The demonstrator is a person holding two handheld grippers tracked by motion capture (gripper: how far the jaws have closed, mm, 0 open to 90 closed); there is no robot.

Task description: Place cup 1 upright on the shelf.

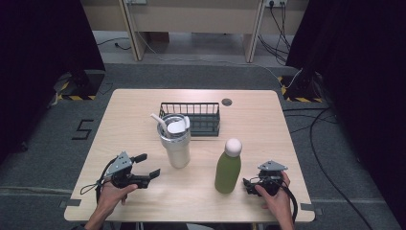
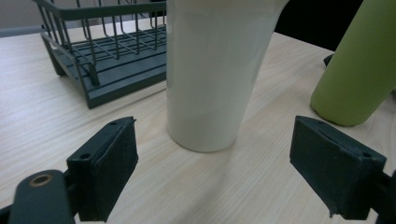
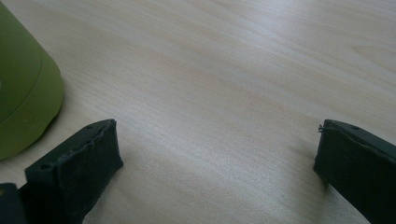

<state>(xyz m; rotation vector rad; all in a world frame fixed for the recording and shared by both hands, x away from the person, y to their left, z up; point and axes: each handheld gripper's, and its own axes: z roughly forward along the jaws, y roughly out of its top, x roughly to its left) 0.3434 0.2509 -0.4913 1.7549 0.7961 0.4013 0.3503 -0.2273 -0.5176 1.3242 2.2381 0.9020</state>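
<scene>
Left claw (image 1: 149, 165) sits at abt 7 o'clock on the worktop (image 1: 134, 103), jaws spread wide, nothing held; in the left gripper view its pads (image 2: 112, 163) frame the white tumbler (image 2: 212, 74), which stands just ahead at the claw's 12 o'clock, not touching. Tumbler is upright near mid-worktop, steel-look rim, white lid and straw (image 1: 159, 122) on top. Likely stiff, smooth-walled, so prob slippery; tapers narrower toward the base, so a grip could slide up. Best hold looks like mid-body, pads square on opp sides, below the rim; can't tell if it's full, so treat as maybe heavy and top-heavy w/ straw. Dark wire basket (image 1: 191, 117) is right behind the tumbler at 12 o'clock, close to it. Green bottle (image 1: 227, 170) w/ white cap stands at the tumbler's 4 o'clock, apart. Right claw (image 1: 248, 186) at abt 5 o'clock on the worktop, also wide open and empty, bottle just beside it at its 9 o'clock; smooth, rounded, tall, so prob tippy if nudged.
</scene>
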